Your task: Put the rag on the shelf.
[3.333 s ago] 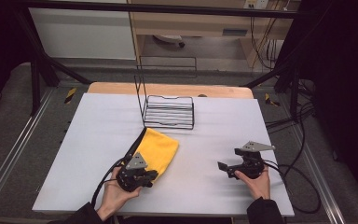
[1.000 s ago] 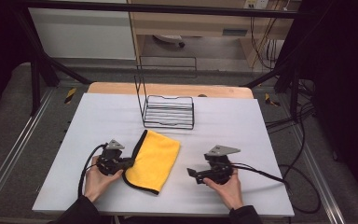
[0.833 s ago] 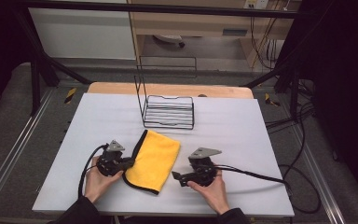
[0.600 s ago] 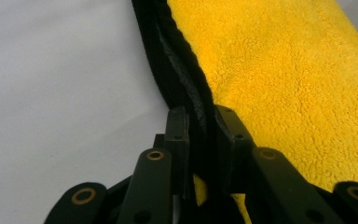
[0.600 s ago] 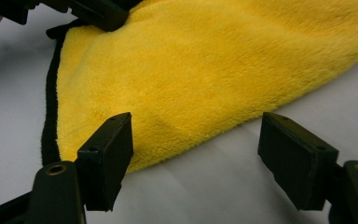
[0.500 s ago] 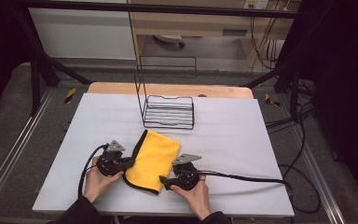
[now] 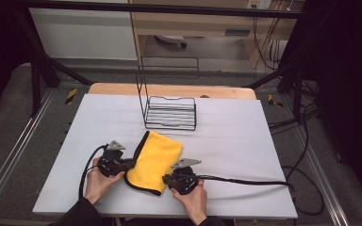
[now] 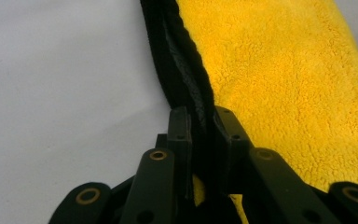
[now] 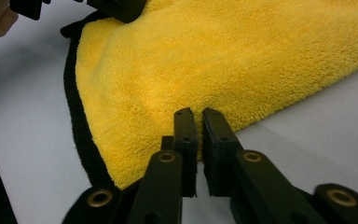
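Observation:
A yellow cloth (image 7: 155, 157) with a black hem lies folded on the white table (image 7: 245, 141). My left gripper (image 7: 131, 164) is at its left side, shut on the black hem (image 8: 186, 79), which runs up between the jaws (image 8: 203, 116). My right gripper (image 7: 166, 179) is at the cloth's near right edge. Its jaws have just been closing and now pinch the yellow pile (image 9: 214, 56) at their tips (image 9: 196, 114). The left gripper (image 9: 116, 7) shows at the far side of the cloth in the right gripper view.
A black wire rack (image 7: 169, 113) stands behind the cloth toward the table's far edge. The right gripper's cable (image 7: 245, 181) trails to the right across the table. Bare tabletop lies to the left and right of the hands.
The right hand has slid left to the cloth's near right edge and its jaws have closed there. The left hand and the cloth have stayed put.

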`<state>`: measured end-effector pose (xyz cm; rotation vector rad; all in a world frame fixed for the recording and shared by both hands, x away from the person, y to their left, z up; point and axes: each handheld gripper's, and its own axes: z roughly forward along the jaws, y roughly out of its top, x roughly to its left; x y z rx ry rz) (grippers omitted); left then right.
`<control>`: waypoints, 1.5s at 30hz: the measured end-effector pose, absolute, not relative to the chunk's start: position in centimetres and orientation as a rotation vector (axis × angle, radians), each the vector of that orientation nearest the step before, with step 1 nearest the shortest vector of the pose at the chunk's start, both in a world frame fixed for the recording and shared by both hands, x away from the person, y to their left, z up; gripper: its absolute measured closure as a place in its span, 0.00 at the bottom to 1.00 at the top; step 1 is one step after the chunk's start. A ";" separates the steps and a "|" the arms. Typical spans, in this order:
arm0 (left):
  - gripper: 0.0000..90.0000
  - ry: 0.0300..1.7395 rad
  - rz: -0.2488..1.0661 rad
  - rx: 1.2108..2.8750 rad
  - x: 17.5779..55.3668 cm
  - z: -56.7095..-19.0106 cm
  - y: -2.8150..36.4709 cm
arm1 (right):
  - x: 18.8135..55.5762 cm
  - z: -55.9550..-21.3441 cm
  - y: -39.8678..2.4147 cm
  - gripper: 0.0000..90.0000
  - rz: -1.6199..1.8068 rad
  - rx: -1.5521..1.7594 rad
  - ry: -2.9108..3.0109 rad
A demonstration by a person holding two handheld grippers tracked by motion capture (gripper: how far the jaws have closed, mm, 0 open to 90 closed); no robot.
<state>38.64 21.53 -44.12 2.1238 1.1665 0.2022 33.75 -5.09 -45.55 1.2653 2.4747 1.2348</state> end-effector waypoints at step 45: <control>0.33 1.032 0.188 2.060 37.0 -42.7 21.9 | 37.0 -43.3 -15.0 0.21 1.258 1.101 2.395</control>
